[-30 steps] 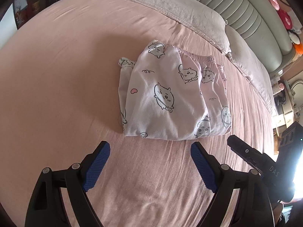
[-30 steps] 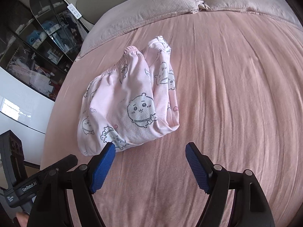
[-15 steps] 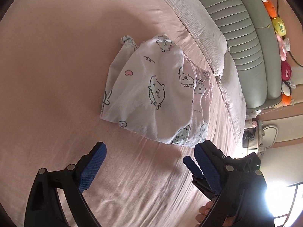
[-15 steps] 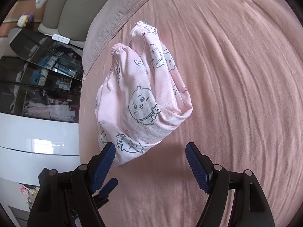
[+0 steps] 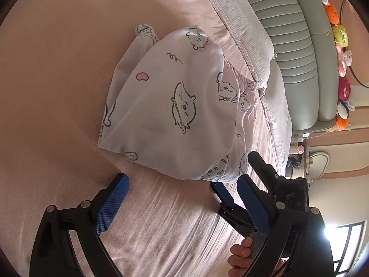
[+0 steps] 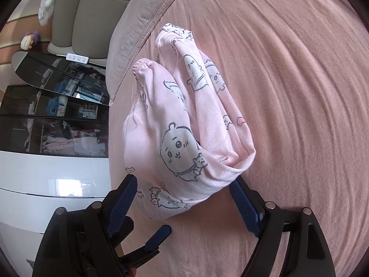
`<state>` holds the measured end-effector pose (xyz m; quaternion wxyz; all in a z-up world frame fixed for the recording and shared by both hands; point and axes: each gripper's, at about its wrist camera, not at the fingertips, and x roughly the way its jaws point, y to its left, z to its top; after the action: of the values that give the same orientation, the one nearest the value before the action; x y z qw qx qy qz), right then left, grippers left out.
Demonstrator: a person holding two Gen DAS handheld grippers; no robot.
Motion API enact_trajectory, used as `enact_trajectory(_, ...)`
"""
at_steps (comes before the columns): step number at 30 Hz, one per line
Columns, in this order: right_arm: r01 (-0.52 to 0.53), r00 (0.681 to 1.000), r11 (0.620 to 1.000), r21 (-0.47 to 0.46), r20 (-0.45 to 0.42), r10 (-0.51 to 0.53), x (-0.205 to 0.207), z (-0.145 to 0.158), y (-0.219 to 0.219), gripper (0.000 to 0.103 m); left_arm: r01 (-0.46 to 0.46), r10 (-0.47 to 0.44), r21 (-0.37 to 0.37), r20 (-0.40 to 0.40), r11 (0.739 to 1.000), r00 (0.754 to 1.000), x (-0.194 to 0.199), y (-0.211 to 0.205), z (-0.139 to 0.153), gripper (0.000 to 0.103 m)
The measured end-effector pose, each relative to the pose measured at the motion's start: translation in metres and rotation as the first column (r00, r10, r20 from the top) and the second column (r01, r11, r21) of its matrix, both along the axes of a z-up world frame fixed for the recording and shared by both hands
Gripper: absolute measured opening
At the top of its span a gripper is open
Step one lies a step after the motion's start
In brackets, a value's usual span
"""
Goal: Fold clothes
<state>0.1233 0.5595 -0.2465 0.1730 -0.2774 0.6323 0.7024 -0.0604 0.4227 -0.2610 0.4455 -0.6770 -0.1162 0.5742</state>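
Pink sheet (image 5: 46,92) covers the whole bed, with a pale checked pillow (image 5: 244,23) along its head. Near that pillow lies the folded pink pyjama garment (image 6: 184,138), printed with little cartoon animals. Both claws sit low at its near edge. The left gripper (image 5: 182,198) gapes wide on bare sheet; the right gripper (image 6: 184,198) is opening, the garment's fold between its blue pads.

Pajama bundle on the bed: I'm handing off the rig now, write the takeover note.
Left gripper: open, empty, just short of the bundle's near edge.
Right gripper: jaws opening, straddling the bundle's near end, no grip.
Pajama bundle: folded, lying on the pink sheet beside the pillows.
Done: garment folded into a compact stack.
Left: probably one last fold or moving it aside.
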Motion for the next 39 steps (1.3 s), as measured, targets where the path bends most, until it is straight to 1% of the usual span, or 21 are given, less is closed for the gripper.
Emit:
enact_trajectory(2,0.015,1.0,1.0,-0.014,-0.009,-0.015,0.0,-0.002,0.001,0.087,-0.003,0.003,0.01,0.003,1.0,1.0,0.0,0.001,0.0,0.097)
enact_trajectory(4,0.029,0.999,0.999,-0.026,-0.034,-0.03,0.0,-0.003,0.003,0.088,-0.002,0.002,0.023,0.002,1.0,1.0,0.0,0.002,0.0,0.102)
enact_trajectory(10,0.055,0.996,0.996,-0.07,-0.062,-0.06,0.001,0.001,0.006,0.088,-0.043,0.043,0.039,0.02,0.998,0.999,-0.004,0.012,-0.002,0.103)
enact_trajectory(14,0.054,0.994,0.994,-0.092,-0.089,-0.062,-0.005,0.012,0.008,0.088,-0.097,0.093,0.062,0.068,0.993,0.993,-0.005,0.015,-0.006,0.103)
enact_trajectory(18,0.033,0.991,0.997,-0.071,-0.126,-0.042,-0.013,0.032,0.01,0.088,-0.148,0.137,0.077,0.137,0.986,0.981,-0.008,0.015,-0.012,0.103)
enact_trajectory(21,-0.01,0.991,0.999,-0.052,-0.133,0.003,-0.022,0.045,0.01,0.088,-0.186,0.168,0.083,0.184,0.979,0.968,-0.013,0.018,-0.016,0.103)
enact_trajectory(23,-0.043,0.994,0.999,-0.014,-0.099,0.041,-0.027,0.052,0.009,0.088,-0.209,0.188,0.081,0.208,0.975,0.96,-0.016,0.021,-0.017,0.103)
enact_trajectory(25,-0.061,0.995,0.998,0.01,-0.083,0.061,-0.024,0.054,0.008,0.088,-0.229,0.203,0.073,0.258,0.971,0.945,-0.019,0.025,-0.02,0.103)
enact_trajectory(27,-0.048,0.995,0.999,-0.007,-0.087,0.047,-0.017,0.05,0.008,0.088,-0.242,0.216,0.046,0.307,0.969,0.927,-0.022,0.029,-0.023,0.103)
enact_trajectory(29,-0.034,0.996,0.999,-0.029,-0.089,0.031,-0.011,0.044,0.008,0.088,-0.246,0.226,0.025,0.322,0.969,0.919,-0.024,0.03,-0.023,0.103)
enact_trajectory(32,-0.013,0.996,0.998,-0.056,-0.086,0.008,-0.003,0.036,0.007,0.088,-0.263,0.238,0.03,0.334,0.964,0.912,-0.025,0.03,-0.024,0.103)
enact_trajectory(33,-0.009,0.996,0.998,-0.059,-0.088,0.004,-0.002,0.034,0.007,0.088,-0.278,0.251,0.029,0.342,0.96,0.905,-0.025,0.027,-0.026,0.103)
enact_trajectory(37,0.009,0.996,0.997,-0.078,-0.088,-0.015,0.003,0.027,0.003,0.088,-0.362,0.308,0.064,0.399,0.93,0.863,-0.025,0.023,-0.029,0.103)
enact_trajectory(39,0.013,0.996,0.996,-0.089,-0.088,-0.021,0.005,0.023,-0.001,0.088,-0.381,0.316,0.083,0.417,0.921,0.852,-0.026,0.021,-0.027,0.103)
